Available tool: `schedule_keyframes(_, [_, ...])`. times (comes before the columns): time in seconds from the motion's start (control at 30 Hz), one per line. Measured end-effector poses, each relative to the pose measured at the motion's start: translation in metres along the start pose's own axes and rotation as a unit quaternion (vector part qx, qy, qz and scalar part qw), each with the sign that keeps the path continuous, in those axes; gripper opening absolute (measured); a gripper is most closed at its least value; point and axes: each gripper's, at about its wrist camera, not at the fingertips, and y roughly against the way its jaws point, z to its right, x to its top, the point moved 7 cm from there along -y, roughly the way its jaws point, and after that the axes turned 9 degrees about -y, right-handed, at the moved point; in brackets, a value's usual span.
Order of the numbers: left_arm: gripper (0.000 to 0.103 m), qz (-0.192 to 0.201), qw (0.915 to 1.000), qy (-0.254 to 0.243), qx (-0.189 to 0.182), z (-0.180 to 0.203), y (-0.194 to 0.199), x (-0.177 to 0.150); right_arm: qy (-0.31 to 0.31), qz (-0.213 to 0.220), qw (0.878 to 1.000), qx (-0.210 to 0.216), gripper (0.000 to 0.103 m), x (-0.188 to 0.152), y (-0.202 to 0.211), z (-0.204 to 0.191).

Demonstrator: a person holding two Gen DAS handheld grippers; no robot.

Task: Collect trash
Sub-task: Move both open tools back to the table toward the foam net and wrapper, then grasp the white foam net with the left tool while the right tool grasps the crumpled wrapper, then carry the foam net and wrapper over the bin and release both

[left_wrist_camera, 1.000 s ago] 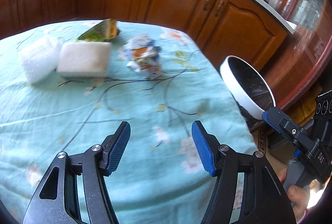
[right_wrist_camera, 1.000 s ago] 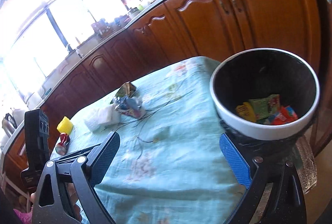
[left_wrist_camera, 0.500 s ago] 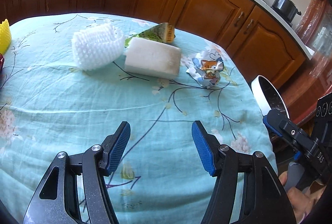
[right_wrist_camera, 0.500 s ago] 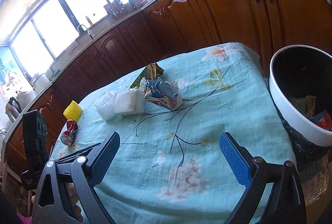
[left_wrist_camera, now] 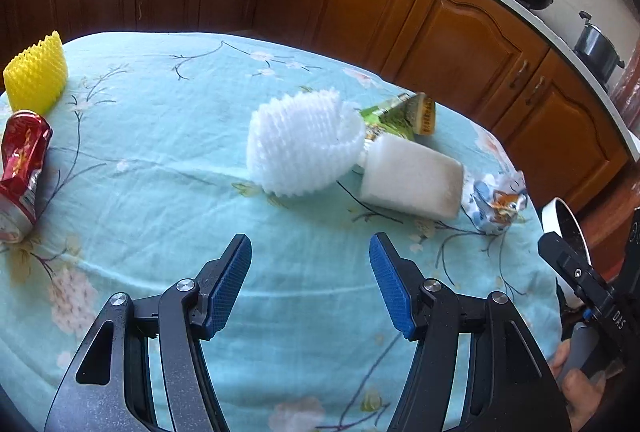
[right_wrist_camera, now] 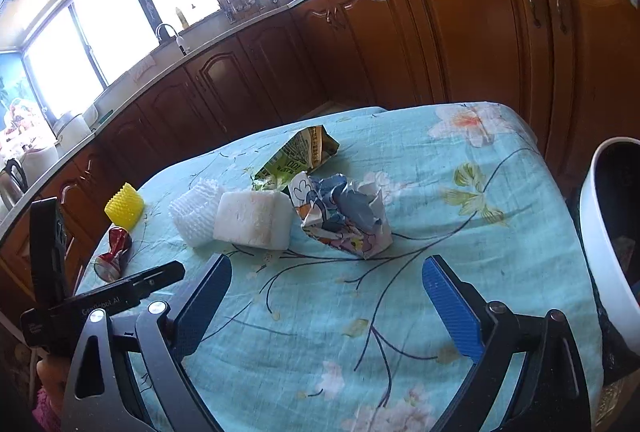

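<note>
both grippers, left gripper (left_wrist_camera: 310, 282) and right gripper (right_wrist_camera: 326, 304), gape wide and empty. a second ago the right hung over the bin (right_wrist_camera: 604, 252); now it faces the crumpled carton (right_wrist_camera: 344, 218) at 12 o'clock, white foam block (right_wrist_camera: 252, 218) at 11, crushed can (left_wrist_camera: 22, 172) far at 9: likely next pickup.

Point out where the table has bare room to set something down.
Bare cloth lies under both open grippers, left gripper and right gripper, and between the crushed red can and the white foam net. Crowded: net, white foam block, green carton, crumpled wrapper.
</note>
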Motion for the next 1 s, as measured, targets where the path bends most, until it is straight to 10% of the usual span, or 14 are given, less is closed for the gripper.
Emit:
schedule_keyframes(0.27, [0.062,0.015,0.9997,0.005,0.019,-0.027,-0.023,0.040,0.011,-0.009,1.000,-0.008,0.077,0.018,-0.029,-0.002])
schedule_keyframes(0.37, [0.050,0.015,0.9998,-0.007,0.014,-0.024,-0.028,0.044,0.004,-0.022,1.000,-0.010,0.032,0.016,-0.037,0.002])
schedule_keyframes(0.43, [0.019,0.009,0.9996,-0.024,0.007,-0.016,-0.029,0.041,0.000,-0.021,1.000,-0.007,0.028,0.015,-0.035,0.004])
schedule_keyframes(1.0, [0.016,0.080,0.9936,-0.066,-0.044,0.050,0.053,0.028,-0.037,0.027,0.999,0.003,0.026,0.009,0.043,0.030])
